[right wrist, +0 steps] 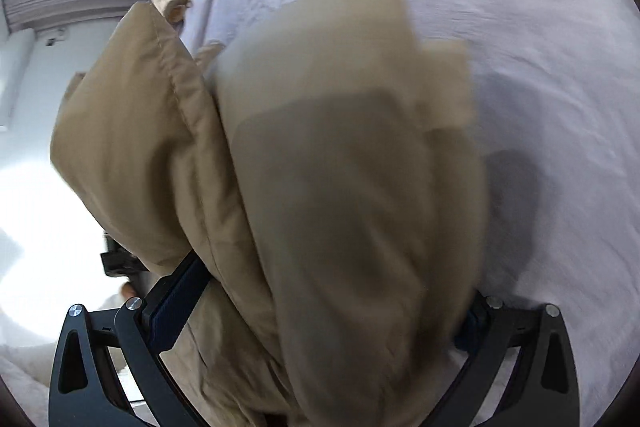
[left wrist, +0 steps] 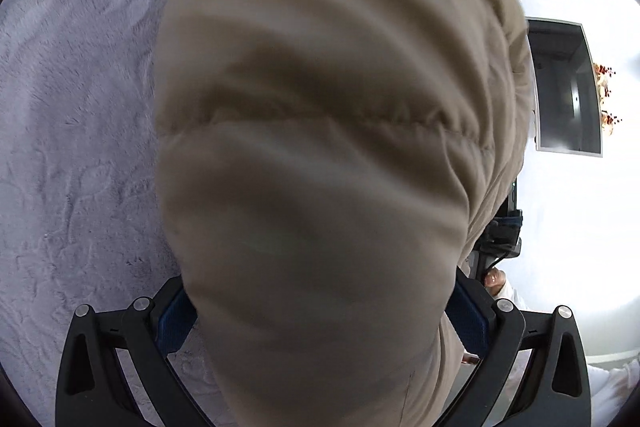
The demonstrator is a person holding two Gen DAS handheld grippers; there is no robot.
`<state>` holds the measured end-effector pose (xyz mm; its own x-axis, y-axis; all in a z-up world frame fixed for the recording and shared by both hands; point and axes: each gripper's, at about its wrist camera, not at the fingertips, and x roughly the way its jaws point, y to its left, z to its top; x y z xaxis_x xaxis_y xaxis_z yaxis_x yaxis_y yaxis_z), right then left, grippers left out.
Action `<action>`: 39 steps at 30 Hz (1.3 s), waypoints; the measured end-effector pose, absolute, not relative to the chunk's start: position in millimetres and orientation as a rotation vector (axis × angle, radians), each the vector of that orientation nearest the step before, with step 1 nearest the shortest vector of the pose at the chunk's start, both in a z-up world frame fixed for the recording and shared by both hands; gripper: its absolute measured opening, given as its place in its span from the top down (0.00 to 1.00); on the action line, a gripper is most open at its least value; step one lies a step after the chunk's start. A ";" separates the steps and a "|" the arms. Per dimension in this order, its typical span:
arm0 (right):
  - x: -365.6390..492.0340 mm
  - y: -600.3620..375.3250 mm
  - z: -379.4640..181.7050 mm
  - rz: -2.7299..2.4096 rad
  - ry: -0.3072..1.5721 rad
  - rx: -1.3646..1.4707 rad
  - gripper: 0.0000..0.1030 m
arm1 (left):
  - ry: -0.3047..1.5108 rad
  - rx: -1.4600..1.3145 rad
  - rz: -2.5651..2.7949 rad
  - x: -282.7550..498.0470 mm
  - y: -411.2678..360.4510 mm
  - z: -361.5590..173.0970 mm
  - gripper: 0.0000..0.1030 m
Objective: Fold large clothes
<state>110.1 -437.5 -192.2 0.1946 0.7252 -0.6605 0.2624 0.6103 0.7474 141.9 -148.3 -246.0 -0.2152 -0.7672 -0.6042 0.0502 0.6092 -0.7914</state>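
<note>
Hanging lifted above the pale bed cover (left wrist: 72, 107), one tan padded coat (left wrist: 320, 147) runs lengthwise from six o'clock toward twelve in both views. The left gripper (left wrist: 324, 323) clamps a thick bunch of it between blue pads; the right gripper (right wrist: 320, 323) does likewise. Fabric hides both sets of fingertips, and motion blurs the folds.

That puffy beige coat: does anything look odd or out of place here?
Nothing looks damaged. The beige coat is bunched between the fingers of both the left hand-held gripper and the right hand-held gripper, above the pale bed cover. It is rumpled, not yet folded flat.
</note>
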 end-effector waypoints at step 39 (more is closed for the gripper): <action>156.9 -318.2 -120.8 0.542 1.146 1.000 0.49 | 1.388 -0.602 -0.869 201.9 -74.9 -137.9 0.04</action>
